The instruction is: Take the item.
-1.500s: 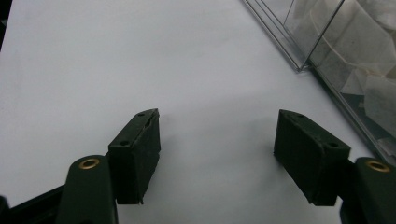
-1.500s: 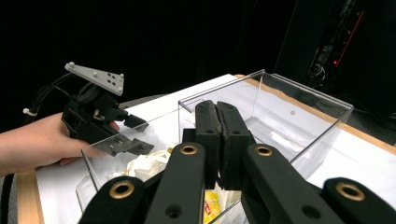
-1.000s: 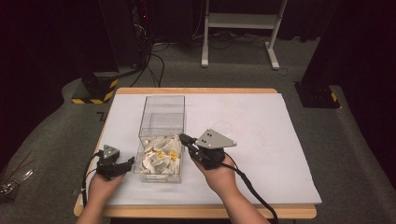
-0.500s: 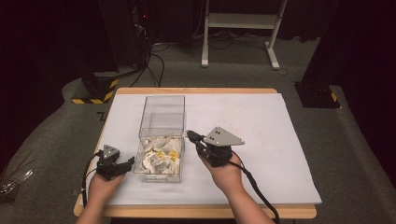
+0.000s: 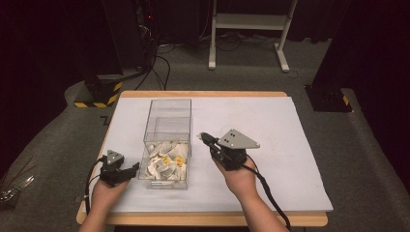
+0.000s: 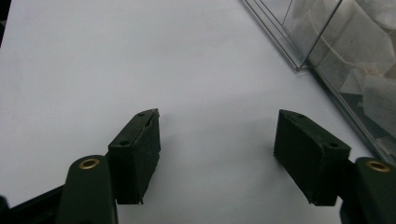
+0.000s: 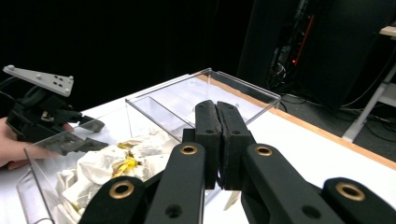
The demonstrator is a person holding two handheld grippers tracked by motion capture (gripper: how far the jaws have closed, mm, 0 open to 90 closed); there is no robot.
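Note:
A clear plastic box (image 5: 168, 126) with two compartments stands on the white table cover. Its near compartment holds crumpled white packets (image 5: 164, 162) with yellow bits; the far compartment looks bare. My left gripper (image 5: 133, 170) rests low on the cover just left of the box's near corner. In the left gripper view, the left gripper (image 6: 217, 140) is open over bare white cover, with the box wall (image 6: 327, 60) at its right. My right gripper (image 5: 203, 137) hovers just right of the box, pointing toward it. In the right gripper view, the right gripper (image 7: 222, 135) is shut, pads pressed together with nothing seen between them.
The white cover (image 5: 270, 121) spreads wide to the right of the box. The table's wooden edge (image 5: 203, 93) runs along the far side. Beyond it are a dark floor, cables and a white stand (image 5: 246, 34). A yellow-black striped base (image 5: 96, 94) sits at far left.
My right gripper has drifted to the right, away from the box's side, still shut. The left gripper and the box have stayed put.

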